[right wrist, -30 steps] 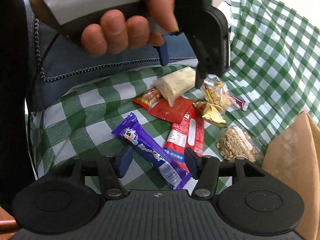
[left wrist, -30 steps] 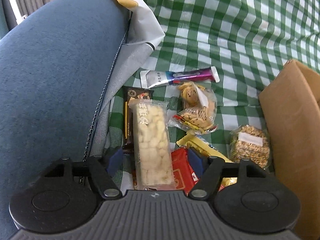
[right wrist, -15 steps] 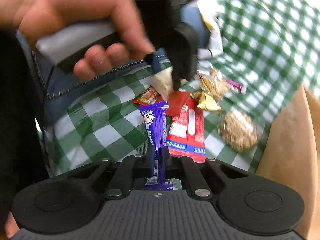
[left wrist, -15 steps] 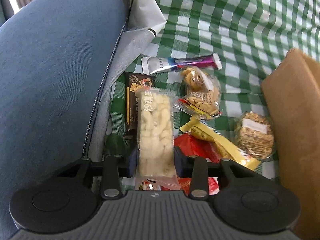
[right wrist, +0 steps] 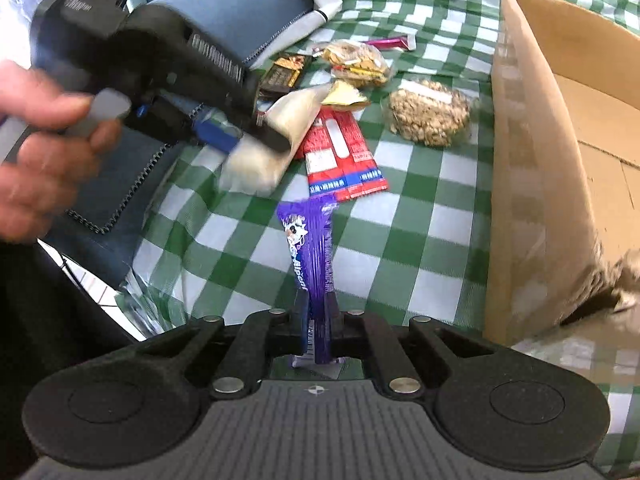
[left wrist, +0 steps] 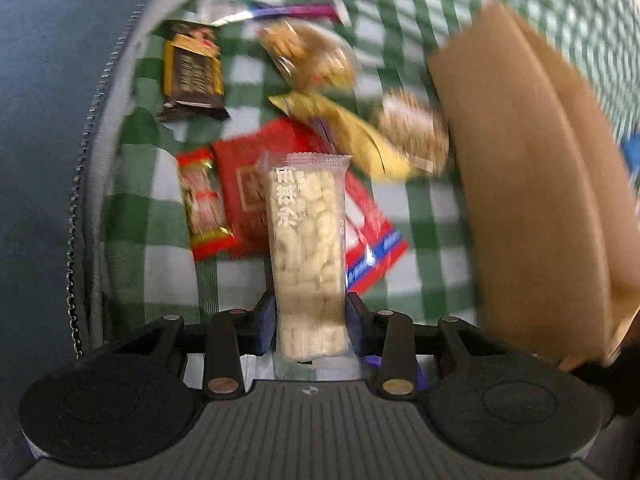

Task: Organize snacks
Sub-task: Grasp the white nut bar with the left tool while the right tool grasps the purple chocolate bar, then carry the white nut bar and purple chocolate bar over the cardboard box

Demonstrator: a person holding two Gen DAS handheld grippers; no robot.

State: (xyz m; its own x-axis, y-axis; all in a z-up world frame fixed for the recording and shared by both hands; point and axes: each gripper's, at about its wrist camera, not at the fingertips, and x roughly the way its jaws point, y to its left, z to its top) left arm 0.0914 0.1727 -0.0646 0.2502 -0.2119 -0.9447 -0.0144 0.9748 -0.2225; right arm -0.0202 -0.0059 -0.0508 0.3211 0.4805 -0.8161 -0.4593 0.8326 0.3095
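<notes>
While both grippers hold a snack each, we carry them above the checked cloth.

Our left gripper (left wrist: 311, 322) is clamped on the pale rice-puff bar (left wrist: 306, 240), lifted over the red packets (left wrist: 248, 184); our right gripper (right wrist: 316, 322), almost fully closed, pinches the purple bar (right wrist: 310, 256) upright. The cardboard box (right wrist: 532, 184) stands open at the right, just beside the peanut bag (right wrist: 428, 118). Farther off lie a cookie bag (right wrist: 356, 62) and a dark chocolate bar (left wrist: 192, 70), near the blue cushion (left wrist: 44, 120).
</notes>
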